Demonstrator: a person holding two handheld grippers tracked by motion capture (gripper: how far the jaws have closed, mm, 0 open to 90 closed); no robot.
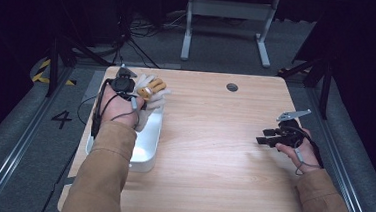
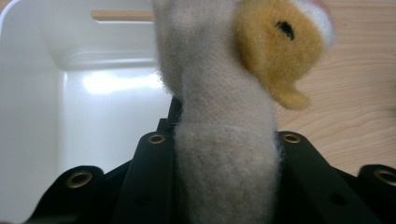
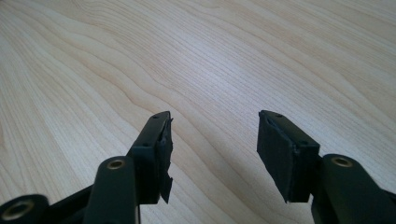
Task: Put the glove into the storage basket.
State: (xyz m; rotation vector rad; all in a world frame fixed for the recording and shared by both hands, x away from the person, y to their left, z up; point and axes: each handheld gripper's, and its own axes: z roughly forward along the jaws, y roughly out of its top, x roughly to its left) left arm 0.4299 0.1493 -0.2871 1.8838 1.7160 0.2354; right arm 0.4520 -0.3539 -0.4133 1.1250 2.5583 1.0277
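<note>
Near the right edge of the light wooden table (image 1: 214, 138), my right gripper (image 1: 269, 136) is low over the bare wood with its jaws wide apart and nothing between them. Farther away, at the left edge, my left gripper (image 1: 135, 98) is closed on the beige and yellow soft plush toy (image 1: 153, 93), which I hold above the far end of the white plastic bin (image 1: 149, 146).

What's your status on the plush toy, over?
Left tool shut on plush toy, at the white bin far end. Right tool open, empty, over bare table. Nothing in the way.
</note>
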